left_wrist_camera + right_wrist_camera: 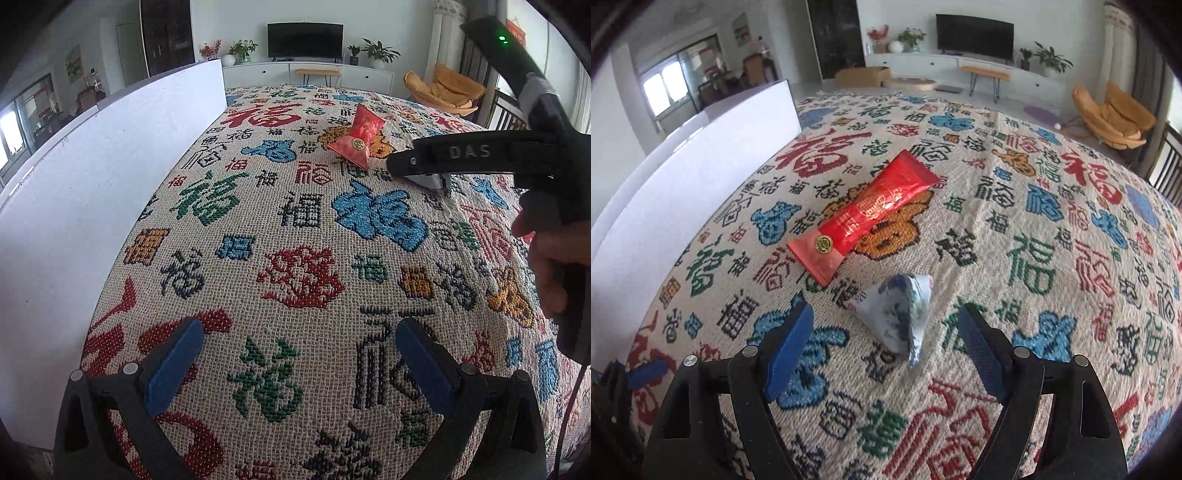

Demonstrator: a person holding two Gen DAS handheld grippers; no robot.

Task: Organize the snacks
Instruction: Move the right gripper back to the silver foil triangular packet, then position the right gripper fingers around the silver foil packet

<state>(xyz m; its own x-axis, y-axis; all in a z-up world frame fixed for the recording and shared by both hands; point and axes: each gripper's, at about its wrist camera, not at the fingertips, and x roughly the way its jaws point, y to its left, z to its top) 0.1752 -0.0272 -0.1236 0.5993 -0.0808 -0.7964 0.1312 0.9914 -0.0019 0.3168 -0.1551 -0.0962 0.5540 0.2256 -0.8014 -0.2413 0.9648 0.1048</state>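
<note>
A long red snack packet (864, 214) lies flat on the patterned tablecloth (1015, 258); the left wrist view shows the red packet (356, 136) at the far middle. Nearer lies a white-and-blue pyramid-shaped packet (897, 314). My right gripper (886, 332) is open, its blue pads on either side of that packet and apart from it. From the side, the right gripper (397, 164) hangs low over the cloth, and a sliver of the pyramid packet (432, 181) shows under it. My left gripper (299, 354) is open over bare cloth with nothing between its fingers.
A tall white board (92, 184) stands along the table's left edge, and the same white board (683, 173) appears in the right wrist view. A hand (554, 254) holds the right gripper's handle. Beyond the table are a TV (975, 35) and an orange chair (1115, 118).
</note>
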